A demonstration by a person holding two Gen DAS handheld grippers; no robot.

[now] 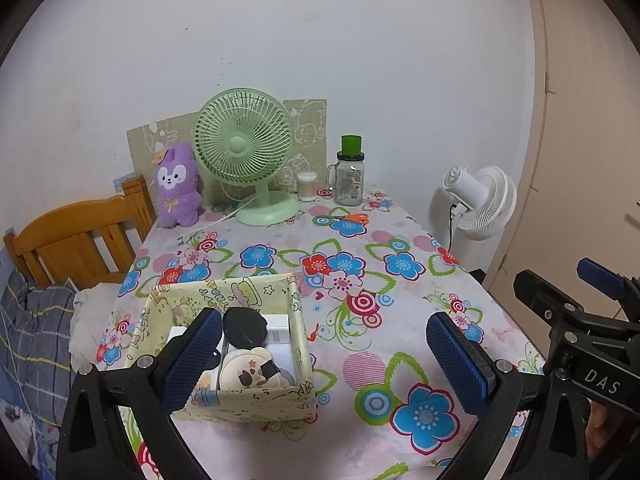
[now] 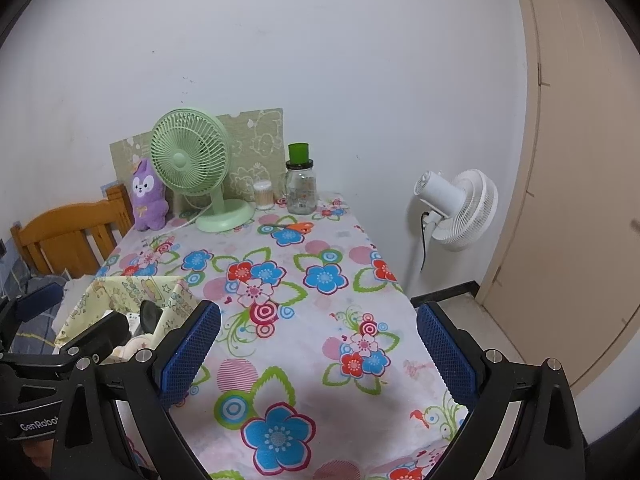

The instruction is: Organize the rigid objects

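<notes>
Hovering wide open, the left gripper [image 1: 326, 354] frames the yellow patterned fabric box [image 1: 248, 360] on the flower-print bench [image 1: 360, 264], small rigid items already gathered inside. Right wrist view: the right gripper [image 2: 318, 350] hangs spread and empty beside it, likely finished.

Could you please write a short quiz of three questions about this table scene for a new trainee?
1. True or false: the left gripper is shut on an item.
2. What lies flat on the tablecloth in front of the glass jar? A) spoon B) orange scissors C) pen
3. Fill in: the yellow fabric box holds a black ____.

Key
1. False; both it and the right gripper are open and empty.
2. B, orange scissors.
3. Lid.
</notes>
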